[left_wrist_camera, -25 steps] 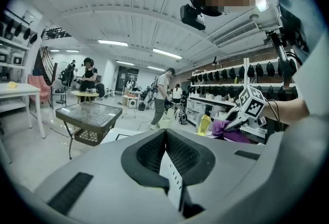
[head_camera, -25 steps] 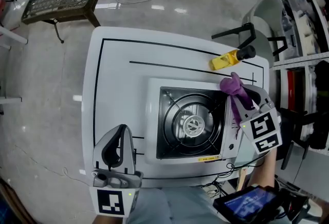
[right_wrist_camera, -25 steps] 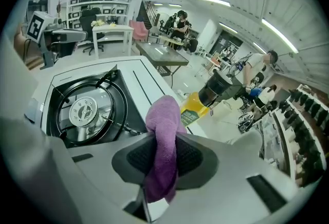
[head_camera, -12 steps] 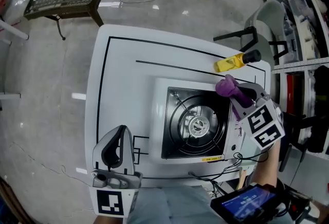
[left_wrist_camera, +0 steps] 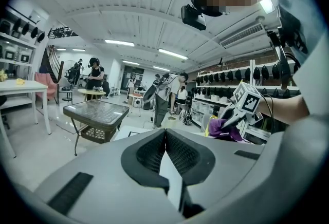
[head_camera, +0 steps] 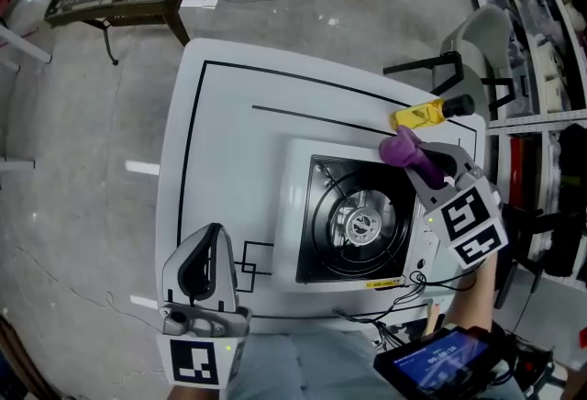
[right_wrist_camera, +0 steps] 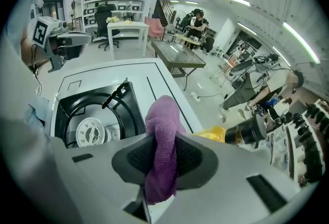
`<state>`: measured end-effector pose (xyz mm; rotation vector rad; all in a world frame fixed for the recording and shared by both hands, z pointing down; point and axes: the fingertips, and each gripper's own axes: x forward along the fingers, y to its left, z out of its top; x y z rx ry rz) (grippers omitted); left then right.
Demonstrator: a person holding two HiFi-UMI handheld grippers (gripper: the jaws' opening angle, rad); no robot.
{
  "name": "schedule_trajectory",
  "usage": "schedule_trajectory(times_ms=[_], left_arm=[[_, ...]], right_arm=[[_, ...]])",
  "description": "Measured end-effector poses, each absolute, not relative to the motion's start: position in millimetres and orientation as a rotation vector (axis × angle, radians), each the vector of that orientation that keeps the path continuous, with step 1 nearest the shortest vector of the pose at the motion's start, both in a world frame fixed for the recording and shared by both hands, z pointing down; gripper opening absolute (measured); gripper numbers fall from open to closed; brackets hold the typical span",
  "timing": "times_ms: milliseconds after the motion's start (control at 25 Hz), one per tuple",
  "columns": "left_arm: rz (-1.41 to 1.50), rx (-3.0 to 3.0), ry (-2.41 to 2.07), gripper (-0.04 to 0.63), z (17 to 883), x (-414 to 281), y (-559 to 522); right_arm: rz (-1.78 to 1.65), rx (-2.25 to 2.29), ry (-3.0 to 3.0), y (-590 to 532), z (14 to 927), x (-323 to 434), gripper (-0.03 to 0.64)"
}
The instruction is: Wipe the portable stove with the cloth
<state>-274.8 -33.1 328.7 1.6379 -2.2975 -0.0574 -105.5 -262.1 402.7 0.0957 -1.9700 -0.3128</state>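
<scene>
the table point(head_camera: 229, 160) is carrying the stove point(head_camera: 316, 238) toward its near right corner. nothing is bracing the stove, so a hard push is probably risking a slide toward the near edge, where cables point(head_camera: 394, 297) are hanging. the left gripper point(head_camera: 214, 235), jaws closed on nothing, is hovering over the near left corner, well apart from the stove, and is lending it no support. the right gripper point(head_camera: 417, 164) is clamping the cloth point(head_camera: 402, 149) between its jaws, with a rounded end poking past the tips, over the stove's far right corner. whether the cloth is touching the stove cannot be told. raised ribs are ringing the burner point(head_camera: 364, 224); a cloth dragged across them is likely snagging. the yellow item point(head_camera: 420, 116) is lying just beyond the cloth, by the table's far right corner, and a stroke overrunning the stove's far edge is likely knocking it off. little cloth is showing past the tips, so the hard jaws may be scraping instead of wiping.

the far and left parts of the table are lying bare, giving wide room for either gripper. the stove's right side is running close to the table's right edge, with a chair point(head_camera: 477, 31) standing beyond the far right corner, so room is looking tightest there. strokes toward the left are seeming the safest.
</scene>
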Motion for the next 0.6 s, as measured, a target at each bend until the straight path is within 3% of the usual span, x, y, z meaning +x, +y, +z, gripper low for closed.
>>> schedule_trajectory(times_ms=[600], left_arm=[[-0.057, 1.546, -2.373, 0.018, 330, -308, 8]], right_arm=[[-0.315, -0.001, -2.034, -219, 405, -165, 0.104]])
